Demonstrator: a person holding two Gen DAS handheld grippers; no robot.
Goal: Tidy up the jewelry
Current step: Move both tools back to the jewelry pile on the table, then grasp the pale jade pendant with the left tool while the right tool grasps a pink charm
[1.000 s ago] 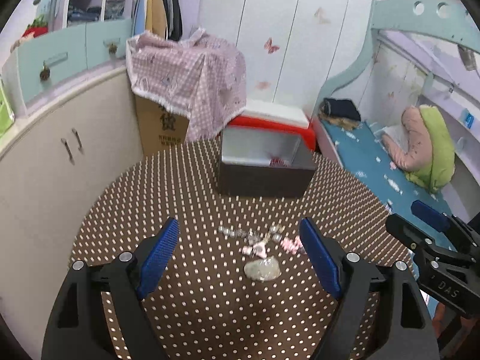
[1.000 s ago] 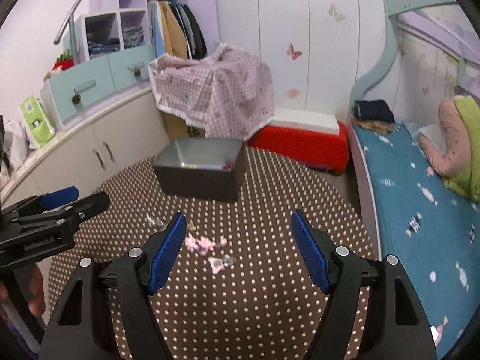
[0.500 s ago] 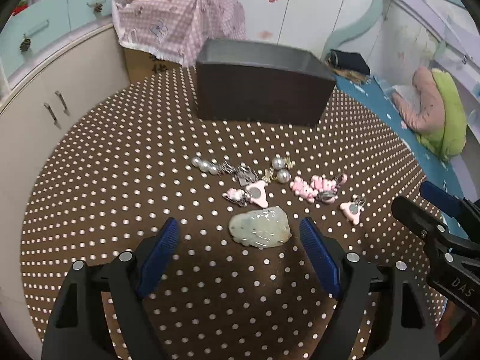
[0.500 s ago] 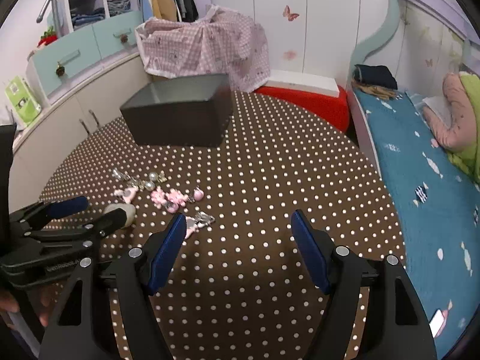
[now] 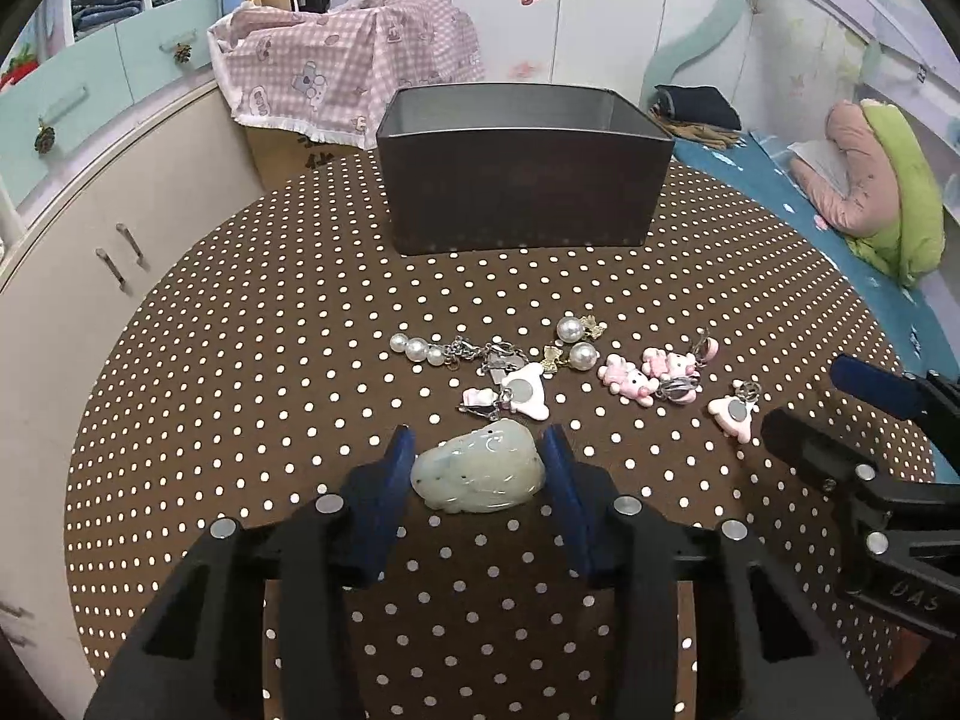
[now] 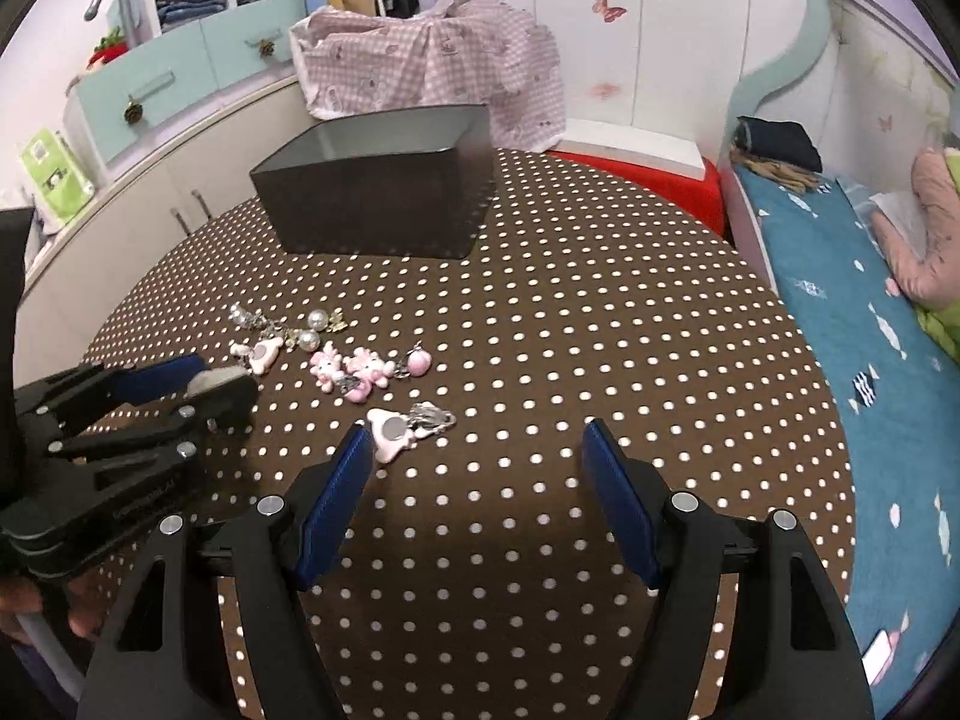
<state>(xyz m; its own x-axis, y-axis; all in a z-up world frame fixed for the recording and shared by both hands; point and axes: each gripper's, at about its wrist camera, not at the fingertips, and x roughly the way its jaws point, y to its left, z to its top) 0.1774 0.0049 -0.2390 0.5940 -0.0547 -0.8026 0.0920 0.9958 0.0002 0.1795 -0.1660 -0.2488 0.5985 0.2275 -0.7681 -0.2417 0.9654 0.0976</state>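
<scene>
Left wrist view: my left gripper (image 5: 480,468) has its jaws closing around the pale green jade pendant (image 5: 479,476), which lies on the polka-dot tablecloth (image 5: 240,360) near the front edge of the jewelry spread. The blue pads (image 5: 399,468) sit right at either side of the stone; I can't tell whether they are pressing on it yet. My right gripper (image 6: 477,468) stands wide open with nothing in it, its left pad just beside a pink charm (image 6: 390,433) with a silver clip.

My worries from here:
- The pendant is smooth and rounded, so I judge it could squirt forward out of the pads and knock into the pink and silver pieces (image 5: 516,393) just behind it.
- If I grip too low, the pads may pinch the cloth and drag the whole scatter of pearls (image 5: 414,348) and kitten charms (image 5: 648,372) when I lift.
- The two grippers are close together; a careless swing toward the dark box (image 5: 522,174) could clip one tool on the other.
- The box wall is tall, so a low carry would likely bump its rim.
</scene>
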